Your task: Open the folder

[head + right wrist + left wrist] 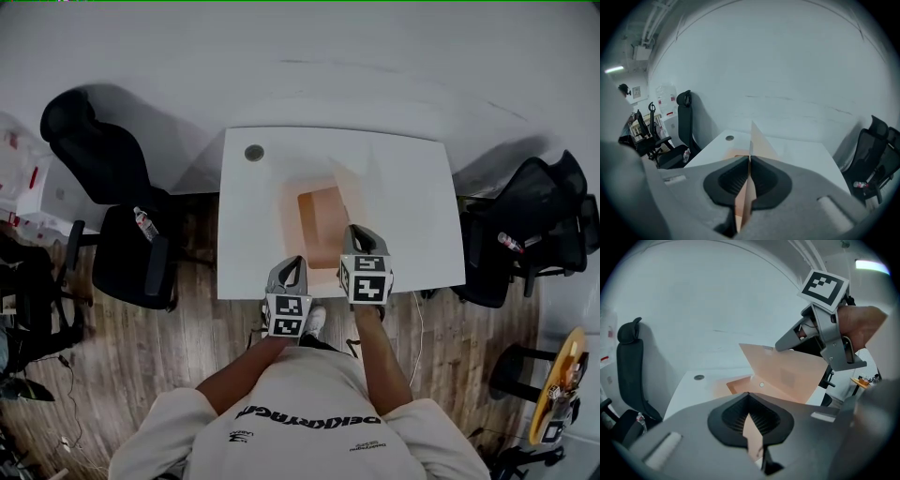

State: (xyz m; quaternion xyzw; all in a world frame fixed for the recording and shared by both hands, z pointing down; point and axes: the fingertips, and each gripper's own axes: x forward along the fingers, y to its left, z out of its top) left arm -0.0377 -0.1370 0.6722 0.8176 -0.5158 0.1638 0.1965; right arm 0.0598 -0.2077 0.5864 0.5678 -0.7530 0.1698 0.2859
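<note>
Right hand-held gripper [750, 164] pinches folder [322, 217]; office chairs [103, 169] flank table [412, 178].

Office premises. White table [253, 234] with cable grommet [254, 152] stands against a plain white wall [328, 56]; one black swivel chair [127, 248] left of the table, another chair [530, 230] right of it; wood-plank floor [169, 347] beneath.

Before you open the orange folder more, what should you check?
1. Right hand-held gripper shut on the cover of the thin orange paper folder: ok.
2. Left hand-held gripper pinching the bottom sheet: ok.
3. Cover lifted off the bottom sheet: ok.
4. Folder lying fully open: not ok.
5. Small round grey disc on the white table apart from the folder: ok.
</note>
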